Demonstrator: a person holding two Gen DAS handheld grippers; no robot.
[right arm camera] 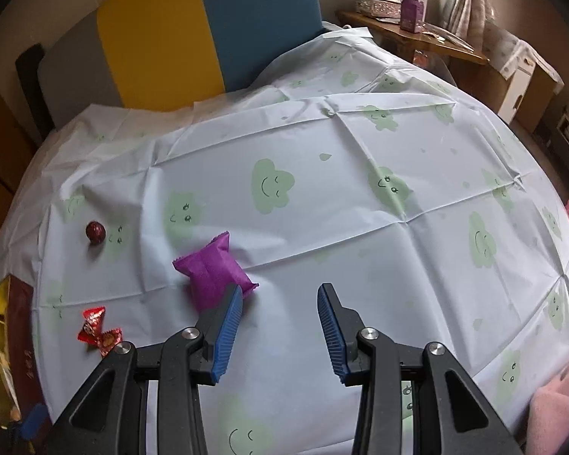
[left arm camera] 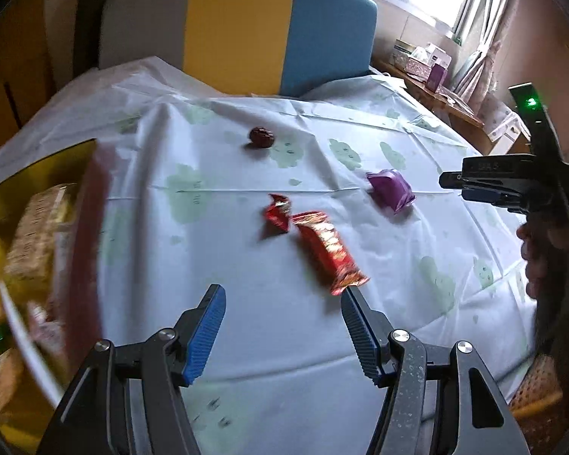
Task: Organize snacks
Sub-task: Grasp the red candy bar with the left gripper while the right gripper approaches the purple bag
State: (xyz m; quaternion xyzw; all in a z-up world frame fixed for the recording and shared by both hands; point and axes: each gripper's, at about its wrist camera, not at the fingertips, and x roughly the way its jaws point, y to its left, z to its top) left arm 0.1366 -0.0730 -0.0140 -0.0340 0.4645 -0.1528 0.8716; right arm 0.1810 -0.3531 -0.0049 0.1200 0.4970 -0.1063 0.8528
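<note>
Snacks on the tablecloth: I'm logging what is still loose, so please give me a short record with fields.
surface: cloud-print tablecloth
loose snacks: purple packet; long red bar; small red candy; dark round snack
container: gold box, left edge, already holding packets
left gripper: open, empty, near long red bar
right gripper: open, empty, beside purple packet

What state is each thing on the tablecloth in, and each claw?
Long red packet: lying flat, sealed.
Small red sweet: wrapped, beside it.
Purple packet: sealed, lying loose.
Dark round fruit: lying alone.
Gold box: open, snacks inside.
Left claw: open, empty.
Right claw: open, empty.
</note>
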